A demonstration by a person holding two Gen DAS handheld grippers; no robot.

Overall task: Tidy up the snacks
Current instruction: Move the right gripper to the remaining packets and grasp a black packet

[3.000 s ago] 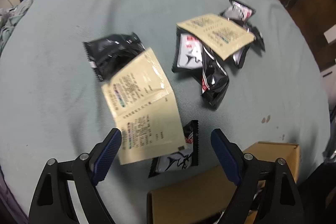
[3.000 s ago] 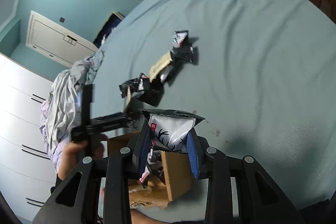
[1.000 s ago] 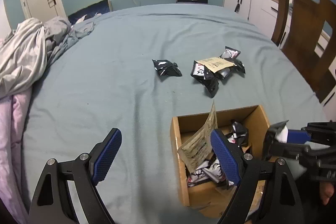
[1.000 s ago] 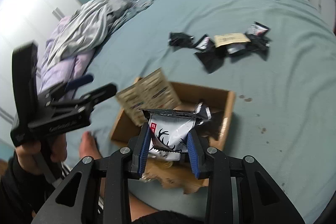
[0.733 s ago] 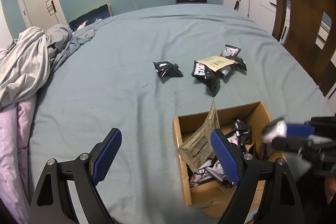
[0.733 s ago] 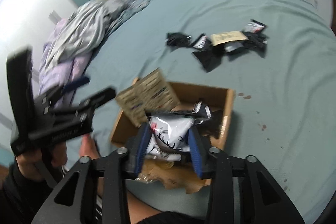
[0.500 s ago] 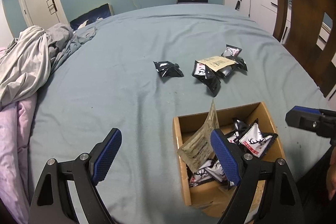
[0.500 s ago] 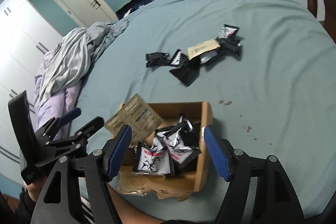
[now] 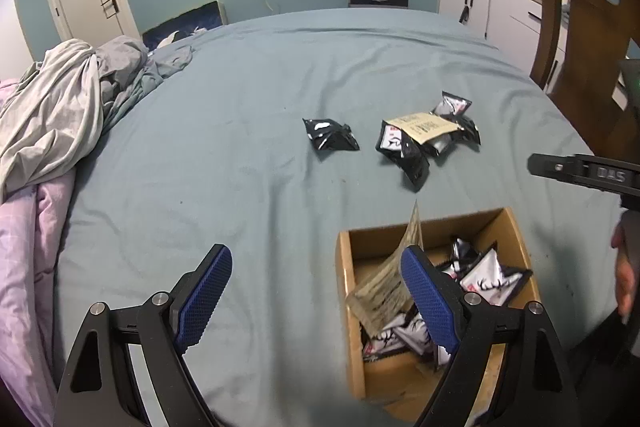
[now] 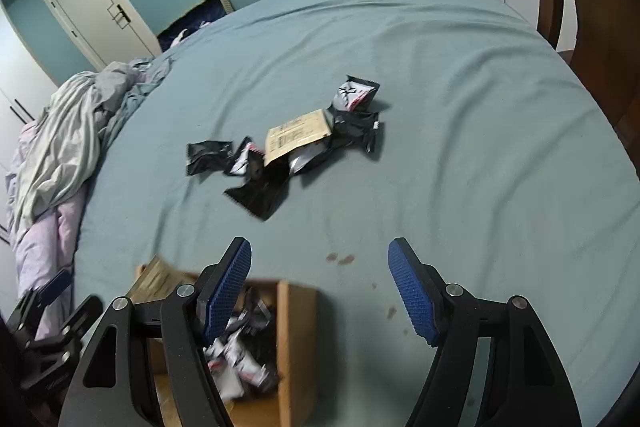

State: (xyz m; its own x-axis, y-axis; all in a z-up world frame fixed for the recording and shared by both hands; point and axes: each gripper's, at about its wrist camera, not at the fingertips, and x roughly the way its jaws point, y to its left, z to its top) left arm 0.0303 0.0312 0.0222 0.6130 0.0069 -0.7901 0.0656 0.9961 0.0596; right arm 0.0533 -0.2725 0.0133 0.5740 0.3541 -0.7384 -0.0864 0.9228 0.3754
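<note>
Right gripper point(image 10: 320, 291) just let go its white packet point(image 9: 494, 277); it now lies in the cardboard box point(image 9: 350, 269). Fingers apart on both grippers, left gripper point(image 9: 316, 297) empty too. I still see loose packets point(image 10: 304, 147) on the bed point(image 10: 460, 107), well beyond the box.

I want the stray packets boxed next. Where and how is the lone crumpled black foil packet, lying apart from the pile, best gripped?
Probably from above, jaws across the puffed middle of the lone crumpled black foil packet, closing on its narrower width. It lies flat on the blue-grey bedsheet, clear of the pile, so both sides look free; the thin crimped ends would likely slip.
</note>
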